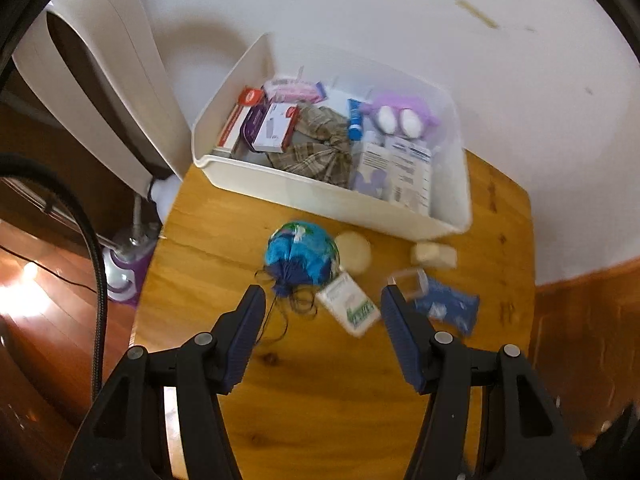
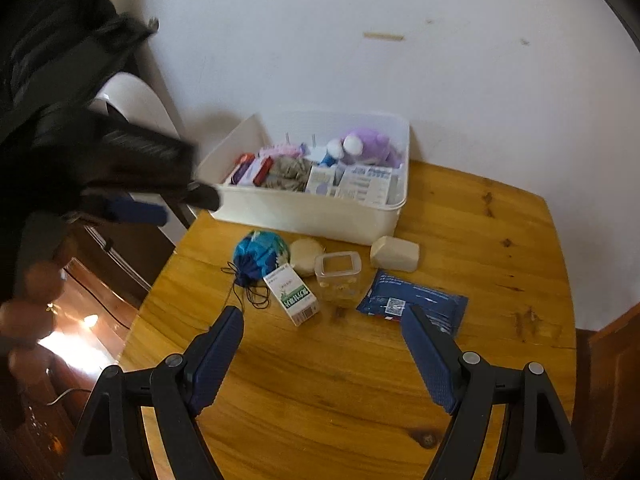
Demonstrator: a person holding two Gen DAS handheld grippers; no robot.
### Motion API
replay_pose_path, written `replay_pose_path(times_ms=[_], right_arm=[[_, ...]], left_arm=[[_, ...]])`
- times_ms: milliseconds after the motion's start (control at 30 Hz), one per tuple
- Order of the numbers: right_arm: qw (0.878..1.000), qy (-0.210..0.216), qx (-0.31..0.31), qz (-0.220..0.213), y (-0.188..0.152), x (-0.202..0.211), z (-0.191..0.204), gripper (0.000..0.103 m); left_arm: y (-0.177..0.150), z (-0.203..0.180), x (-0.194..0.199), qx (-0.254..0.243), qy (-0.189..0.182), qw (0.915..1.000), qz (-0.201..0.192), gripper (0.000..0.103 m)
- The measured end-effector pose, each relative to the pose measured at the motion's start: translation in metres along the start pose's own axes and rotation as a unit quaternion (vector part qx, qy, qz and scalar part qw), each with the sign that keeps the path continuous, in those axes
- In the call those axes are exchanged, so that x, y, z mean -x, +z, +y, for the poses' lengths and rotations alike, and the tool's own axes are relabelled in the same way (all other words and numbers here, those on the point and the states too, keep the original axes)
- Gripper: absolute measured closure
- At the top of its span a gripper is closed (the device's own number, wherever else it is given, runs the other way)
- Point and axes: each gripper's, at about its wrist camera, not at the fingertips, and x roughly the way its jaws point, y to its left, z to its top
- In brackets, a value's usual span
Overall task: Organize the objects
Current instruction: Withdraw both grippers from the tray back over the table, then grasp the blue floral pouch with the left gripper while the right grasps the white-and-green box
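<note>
While both grippers hang over the wooden table [image 2: 360, 380], neither one grasps anything. The left gripper [image 1: 323, 300] has its jaws spread wide, empty, above the near edge of the loose items; in the right wrist view it shows only as a dark blur at the left. The right gripper [image 2: 322, 320] is likewise released, its blue pads [image 2: 218, 356] far apart over bare wood.

A white bin [image 2: 320, 216] stands at the back of the table against the wall. Inside it lie small boxes [image 1: 272, 128] at the left end, a plaid cloth [image 1: 324, 148] in the middle, a blue tube [image 1: 354, 120] and a purple plush [image 2: 372, 146] toward the back, and white printed packs [image 1: 408, 172] at the right.

On the table in front of the bin sit the things not yet put away. A blue pouch [image 2: 260, 256] with a thin black cord [image 2: 252, 296] lies at the left. Just beside it are a round tan disc [image 2: 306, 256] and a white carton [image 2: 292, 292] with green print lying flat. A clear tub [image 2: 338, 276] stands upright next to the carton. A beige block [image 2: 396, 254] rests near the bin's right corner, and a dark blue packet [image 2: 412, 300] lies flat in front of it.
</note>
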Motion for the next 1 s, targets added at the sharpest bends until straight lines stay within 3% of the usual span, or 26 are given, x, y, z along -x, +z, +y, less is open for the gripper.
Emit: replay_pose_path(times_ms=[433, 800, 1000], right_arm=[[0.998, 0.006, 0.054, 0.038, 0.0, -0.088, 0.01, 0.021], [0.994, 0.016, 0.089, 0.059, -0.008, -0.122, 0.027, 0.029], [0.993, 0.027, 0.091, 0.072, -0.009, -0.133, 0.031, 0.042]], left_arm=[[0.028, 0.013, -0.112, 0.048, 0.018, 0.9969, 0.06, 0.039], [0.033, 0.013, -0.124, 0.047, 0.062, 0.9962, 0.039, 0.036], [0.025, 0.02, -0.123, 0.036, 0.068, 0.9963, 0.039, 0.036]])
